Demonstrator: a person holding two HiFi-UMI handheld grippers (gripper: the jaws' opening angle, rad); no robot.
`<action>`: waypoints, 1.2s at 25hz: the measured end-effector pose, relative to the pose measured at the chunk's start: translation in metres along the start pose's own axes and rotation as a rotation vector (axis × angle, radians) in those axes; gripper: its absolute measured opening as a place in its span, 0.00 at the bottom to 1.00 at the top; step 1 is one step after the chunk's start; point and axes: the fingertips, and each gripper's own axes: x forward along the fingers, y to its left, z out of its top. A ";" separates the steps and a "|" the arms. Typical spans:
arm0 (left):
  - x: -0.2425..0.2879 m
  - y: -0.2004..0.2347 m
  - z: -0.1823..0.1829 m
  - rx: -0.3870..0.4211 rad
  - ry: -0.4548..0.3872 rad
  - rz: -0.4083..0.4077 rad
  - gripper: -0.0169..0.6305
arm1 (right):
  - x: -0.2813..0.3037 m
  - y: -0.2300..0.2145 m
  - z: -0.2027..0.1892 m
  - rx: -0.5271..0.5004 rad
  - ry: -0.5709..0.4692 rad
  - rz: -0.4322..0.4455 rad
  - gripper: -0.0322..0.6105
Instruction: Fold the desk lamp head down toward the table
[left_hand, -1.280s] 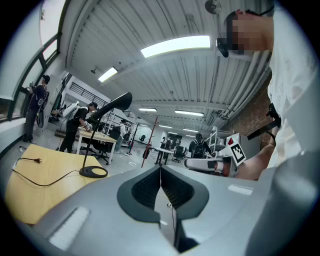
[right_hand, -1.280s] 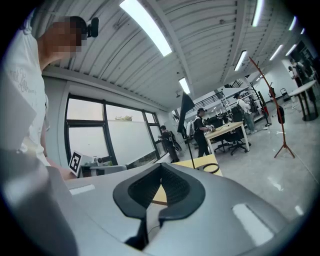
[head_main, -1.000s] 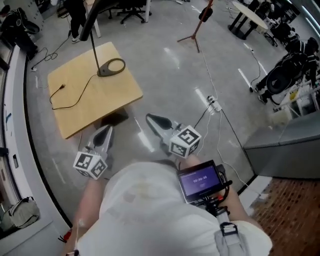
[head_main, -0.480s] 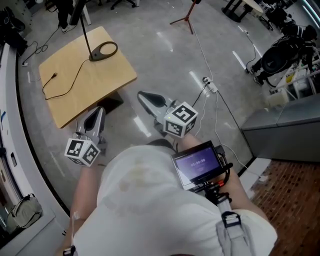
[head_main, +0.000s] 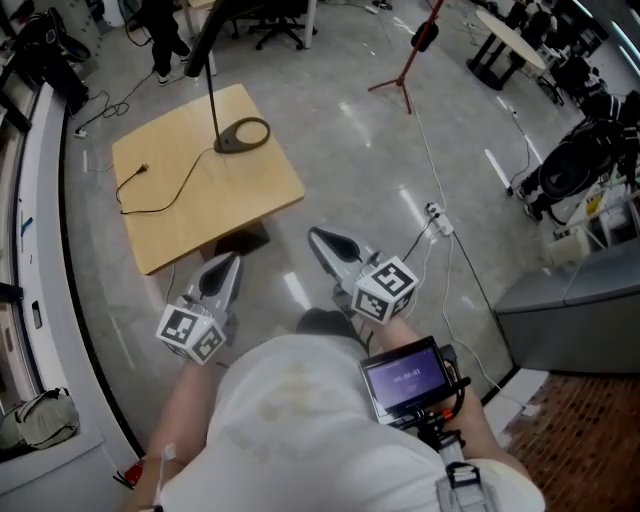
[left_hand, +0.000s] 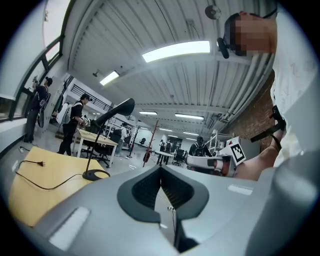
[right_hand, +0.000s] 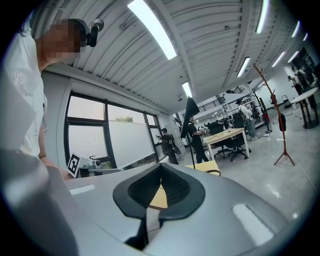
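Black desk lamp (head_main: 213, 100), with its thin straight stem, flat ring-shaped base and long tapered head, is standing at the far corner of the pale square wooden tabletop (head_main: 205, 215), well apart from both tools. Its head is still sitting raised at the top of the stem, so the fold is not yet starting.

Across the last second only the head view is changing: the table is sliding up towards the left edge and then drifting back towards the centre, while the lamp is keeping its place on it. The grey plastic left gripper (head_main: 226, 266) and the grey plastic right gripper (head_main: 324, 242) are staying low in front of the person, over the floor short of the table's near edge. Each is keeping its dark ribbed pads pressed together on nothing. That suggests the person is still only lining up, with the whole reach to come.

The lamp is looking matte and slender, likely light and easy to tip. A thin black cord (head_main: 165, 195) is trailing loose from the base across the smooth wood, its plug lying free. The polished grey floor (head_main: 380, 160) is glaring back the ceiling lights.
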 end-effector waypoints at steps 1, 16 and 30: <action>-0.001 0.000 -0.001 0.004 -0.002 -0.001 0.03 | -0.001 -0.001 -0.001 0.003 -0.003 -0.002 0.07; 0.007 0.023 -0.003 0.011 0.017 0.038 0.03 | 0.029 -0.025 0.001 0.025 0.015 0.025 0.07; 0.076 0.049 0.018 0.027 0.026 0.073 0.03 | 0.070 -0.083 0.033 -0.020 0.034 0.066 0.07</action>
